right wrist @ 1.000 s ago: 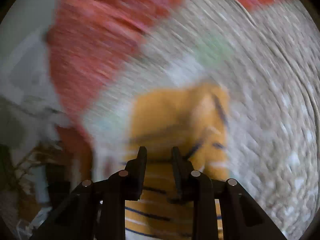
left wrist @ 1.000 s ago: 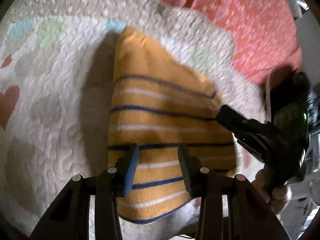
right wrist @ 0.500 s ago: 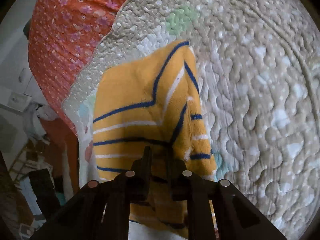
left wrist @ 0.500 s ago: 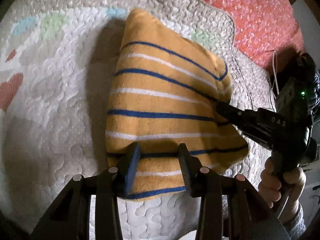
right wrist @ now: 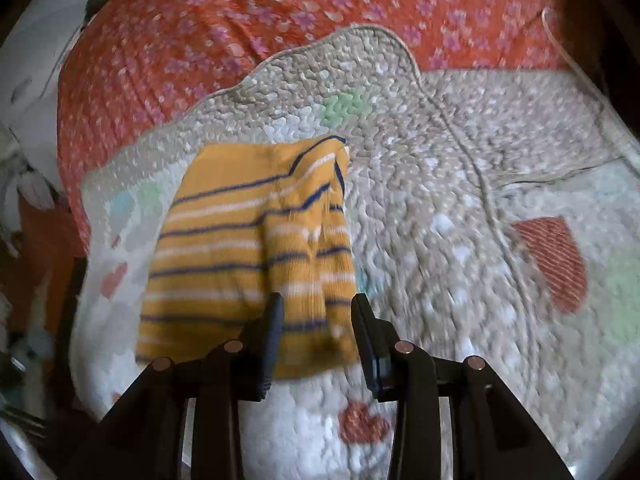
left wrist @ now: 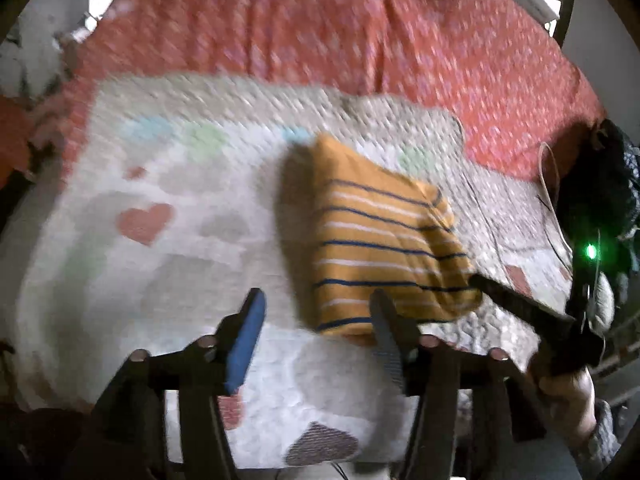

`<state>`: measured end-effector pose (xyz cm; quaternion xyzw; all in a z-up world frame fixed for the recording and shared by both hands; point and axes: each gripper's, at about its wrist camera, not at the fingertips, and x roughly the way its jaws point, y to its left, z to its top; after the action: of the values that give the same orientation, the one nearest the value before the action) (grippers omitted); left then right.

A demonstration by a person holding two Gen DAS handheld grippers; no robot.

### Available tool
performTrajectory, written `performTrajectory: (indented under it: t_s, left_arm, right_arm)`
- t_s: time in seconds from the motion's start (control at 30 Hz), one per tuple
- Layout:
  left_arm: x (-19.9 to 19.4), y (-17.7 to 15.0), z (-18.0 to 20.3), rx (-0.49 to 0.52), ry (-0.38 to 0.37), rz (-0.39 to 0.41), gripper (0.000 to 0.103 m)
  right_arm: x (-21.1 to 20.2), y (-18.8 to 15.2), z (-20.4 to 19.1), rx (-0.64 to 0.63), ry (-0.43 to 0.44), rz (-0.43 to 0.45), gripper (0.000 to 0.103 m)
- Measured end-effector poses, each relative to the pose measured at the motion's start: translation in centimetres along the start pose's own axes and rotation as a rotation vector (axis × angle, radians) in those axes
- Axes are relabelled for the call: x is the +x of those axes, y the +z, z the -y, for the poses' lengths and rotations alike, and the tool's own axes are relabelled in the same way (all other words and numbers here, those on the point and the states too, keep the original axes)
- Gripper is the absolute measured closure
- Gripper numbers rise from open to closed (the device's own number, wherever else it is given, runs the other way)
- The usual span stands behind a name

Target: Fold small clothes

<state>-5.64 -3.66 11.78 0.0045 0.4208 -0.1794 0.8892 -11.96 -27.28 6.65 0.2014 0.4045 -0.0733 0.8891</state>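
Looking down my left gripper [left wrist: 316, 334], I see its jaws spread wide with nothing between them; the folded orange striped garment [left wrist: 384, 248] lies ahead and off to the right of the gap, its near edge just beyond the right finger. It rests flat on the quilted mat [left wrist: 160, 272], which has pastel hearts on it. My left view is smeared, so I cannot tell whether the right finger touches the cloth or only overlaps it in the picture.

From my right gripper [right wrist: 318, 332], the jaws are open too, holding nothing. The same garment [right wrist: 244, 248] sits directly ahead and slightly left, its near right corner showing in the gap between the fingers. I cannot tell if the tips touch the fabric or hover just above it.

My left view alone shows the right gripper [left wrist: 516, 300] from outside: its dark fingers reach in from the right, tips at the garment's near right corner, with a green light on its body and the hand [left wrist: 568, 396] gripping it below. My right view alone shows the folded layers clearly, a narrower flap lying along the garment's right side, and the red floral bedspread [right wrist: 280, 20] beyond the mat's scalloped far edge.
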Motion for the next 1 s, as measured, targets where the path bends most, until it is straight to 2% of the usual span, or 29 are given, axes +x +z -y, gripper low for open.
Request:
performTrajectory:
  t_s: [0.13, 0.2, 0.3, 0.37, 0.47, 0.57, 0.7, 0.87, 1.0]
  left_arm:
    - [-4.6, -0.6, -0.6, -0.002, 0.121, 0.14, 0.032]
    - [-6.7, -0.6, -0.6, -0.007, 0.172, 0.208, 0.016]
    - [-11.1, -0.8, -0.8, -0.024, 0.238, 0.366, 0.0]
    - [-13.4, -0.9, -0.8, -0.031, 0.277, 0.442, 0.0]
    - [-15.2, -1.1, -0.5, -0.022, 0.311, 0.477, 0.0]
    - [-15.0, -1.5, -0.1, 0.01, 0.303, 0.443, 0.0]
    - [-12.9, -2.6, 0.8, 0.06, 0.289, 0.323, 0.0]
    - [-8.9, -4.5, 2.1, 0.101, 0.224, 0.139, 0.0]
    - [-8.0, -5.6, 3.4, 0.141, 0.198, 0.097, 0.0]
  right_arm:
    - [-1.5, -2.7, -1.1, -0.011, -0.037, 0.02, 0.06]
    - [-2.2, -3.8, -1.6, -0.023, -0.053, 0.023, 0.059]
    - [-3.1, -5.0, -2.5, -0.049, -0.073, 0.039, 0.058]
    - [-3.8, -5.9, -3.1, -0.072, -0.078, 0.053, 0.055]
    - [-4.6, -6.9, -4.1, -0.105, -0.081, 0.067, 0.049]
    - [-4.9, -7.5, -4.6, -0.122, -0.078, 0.069, 0.047]
    - [-5.0, -7.8, -4.7, -0.136, -0.091, 0.076, 0.042]
    - [-5.0, -7.7, -3.7, -0.095, -0.103, 0.083, 0.04]
    - [-4.9, -7.6, -2.9, -0.06, -0.106, 0.079, 0.04]
